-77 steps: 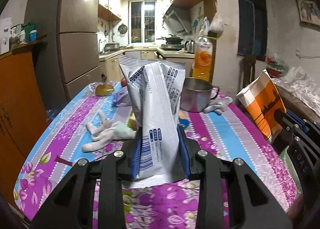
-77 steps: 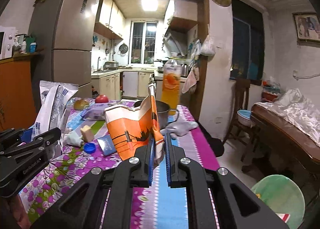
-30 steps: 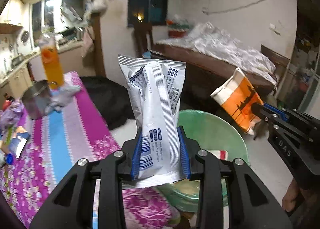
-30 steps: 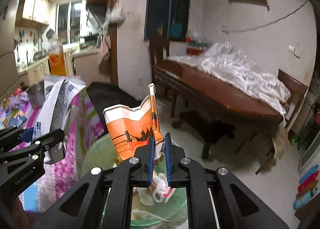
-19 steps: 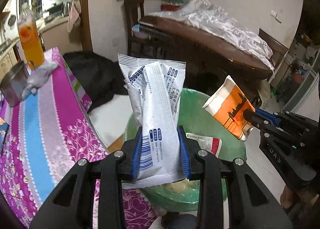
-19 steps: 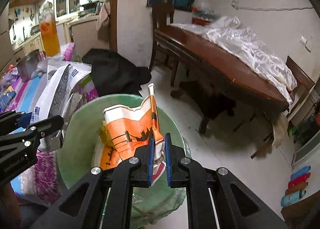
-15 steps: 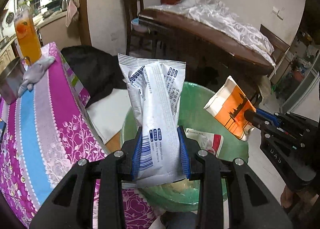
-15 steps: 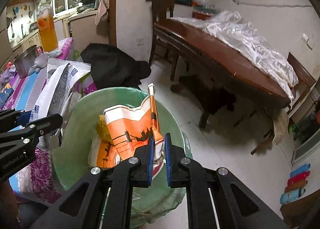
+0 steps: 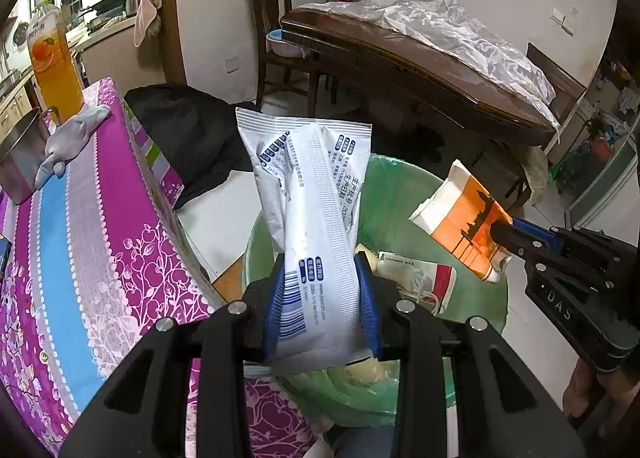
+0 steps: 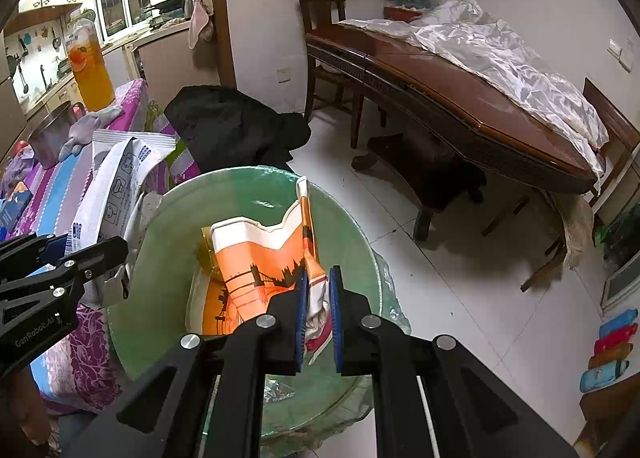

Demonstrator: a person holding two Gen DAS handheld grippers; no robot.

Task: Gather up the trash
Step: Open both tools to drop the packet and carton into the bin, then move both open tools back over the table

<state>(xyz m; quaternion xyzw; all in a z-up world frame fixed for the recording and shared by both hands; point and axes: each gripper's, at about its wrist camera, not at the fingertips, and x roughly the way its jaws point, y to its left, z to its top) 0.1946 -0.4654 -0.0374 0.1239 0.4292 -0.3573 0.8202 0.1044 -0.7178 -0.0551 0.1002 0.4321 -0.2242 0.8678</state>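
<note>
Clamped on a white snack wrapper (image 9: 316, 226), the left gripper (image 9: 320, 298) holds it upright over the near left rim of the green bin (image 9: 404, 182). In this left wrist view some trash already lies inside the bin, and to the right the right gripper (image 9: 516, 236) pinches an orange paper bag (image 9: 460, 218) above it. Neither piece is dropped yet, I judge.

From the right wrist, the right gripper (image 10: 318, 298) is nearly together, squeezing the orange paper bag (image 10: 264, 258) over the bin's middle. More things lie on the purple table (image 10: 60, 186) at far left; which of them is trash I cannot say.
</note>
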